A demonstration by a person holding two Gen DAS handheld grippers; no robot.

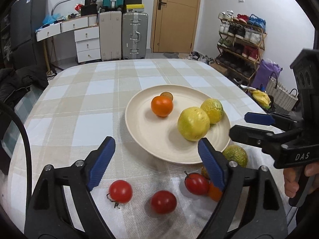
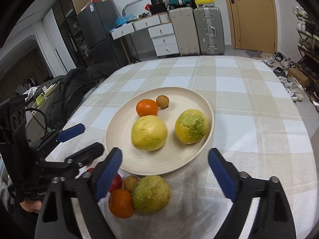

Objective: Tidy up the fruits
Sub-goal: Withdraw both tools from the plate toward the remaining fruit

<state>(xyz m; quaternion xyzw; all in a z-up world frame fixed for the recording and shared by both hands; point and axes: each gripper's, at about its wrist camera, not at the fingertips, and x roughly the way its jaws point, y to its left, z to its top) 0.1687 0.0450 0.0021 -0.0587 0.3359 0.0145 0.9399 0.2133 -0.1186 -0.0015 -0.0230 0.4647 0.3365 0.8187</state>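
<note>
Four fruits sit on the round cream plate [image 2: 197,149]; both blue-padded grippers, left [image 1: 156,162] and right [image 2: 165,171], gape empty at its six o'clock.

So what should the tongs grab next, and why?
Probably the right tongs should drop a little and close on the green fruit. They are open and empty, and that fruit lies just in front of them, off the plate, beside an orange. The plate already holds four fruits and has bare room near its front.
</note>
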